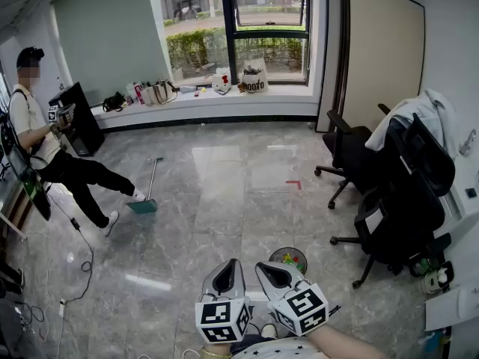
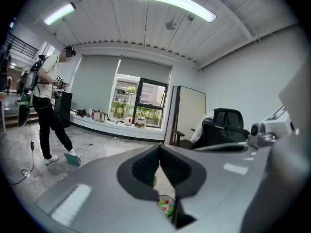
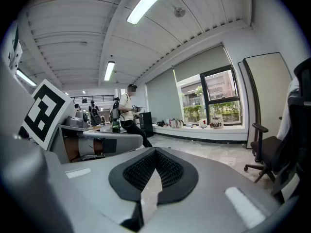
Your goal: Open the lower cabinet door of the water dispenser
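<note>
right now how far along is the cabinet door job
Done: nothing; no water dispenser or cabinet door shows in any view. In hand: nothing; the left gripper and right gripper hang side by side over the floor, fingers closed and empty. Left: find the dispenser, reach its lower door, pull it open.

Grey jaws; black-and-white marker cubes [image 1: 222, 320]

Bright window [image 1: 266, 21] daylight, fisheye-warped edges
</note>
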A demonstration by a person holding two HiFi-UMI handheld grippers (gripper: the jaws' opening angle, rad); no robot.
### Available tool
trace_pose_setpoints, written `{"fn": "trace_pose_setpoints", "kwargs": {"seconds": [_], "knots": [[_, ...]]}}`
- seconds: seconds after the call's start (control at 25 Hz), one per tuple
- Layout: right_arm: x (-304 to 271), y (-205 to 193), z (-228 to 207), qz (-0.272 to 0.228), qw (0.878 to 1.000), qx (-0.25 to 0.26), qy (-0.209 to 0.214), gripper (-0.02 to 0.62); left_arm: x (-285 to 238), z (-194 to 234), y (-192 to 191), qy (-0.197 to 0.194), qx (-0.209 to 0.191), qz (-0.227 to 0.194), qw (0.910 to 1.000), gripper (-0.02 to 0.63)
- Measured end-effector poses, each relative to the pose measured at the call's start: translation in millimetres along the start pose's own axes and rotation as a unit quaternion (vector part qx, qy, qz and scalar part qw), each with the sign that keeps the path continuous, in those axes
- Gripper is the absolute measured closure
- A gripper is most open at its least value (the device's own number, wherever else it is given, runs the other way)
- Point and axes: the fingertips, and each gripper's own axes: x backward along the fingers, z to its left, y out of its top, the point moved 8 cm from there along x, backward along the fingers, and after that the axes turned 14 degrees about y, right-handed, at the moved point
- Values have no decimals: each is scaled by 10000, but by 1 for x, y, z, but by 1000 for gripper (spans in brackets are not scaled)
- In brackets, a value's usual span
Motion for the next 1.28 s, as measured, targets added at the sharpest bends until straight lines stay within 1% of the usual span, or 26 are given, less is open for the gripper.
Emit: {"fn": "trace_pose_setpoints", "kwargs": {"seconds": [0.16,0.32,0.44,0.6,0.8,0.96,1.08,1.16,1.28], "knots": [[20,-1,-19,-72,9995,-100,-281,601,-8,-22,3,-142,-133,30,9998,600],[64,-8,-46,-170,9967,-294,-736,601,-18,-69,2,-510,-378,137,9979,600],[108,-14,-67,-228,9921,-438,-1153,601,-23,-117,0,-892,-463,219,9947,600],[172,-24,-91,-299,9854,-528,-1593,601,-21,-189,-7,-1341,-607,257,9888,600],[270,-43,-118,-391,9731,-615,-2184,601,-10,-295,-22,-1956,-751,306,9773,600],[361,-66,-135,-437,9594,-725,-2692,601,13,-389,-41,-2498,-900,345,9635,600],[434,-87,-145,-503,9439,-811,-3162,601,32,-461,-61,-2938,-967,393,9502,600],[481,-101,-144,-571,9295,-930,-3522,601,48,-505,-74,-3284,-1075,424,9374,600],[543,-123,-137,-686,9022,-1151,-4101,601,72,-566,-93,-3870,-1307,548,9111,600]]}}
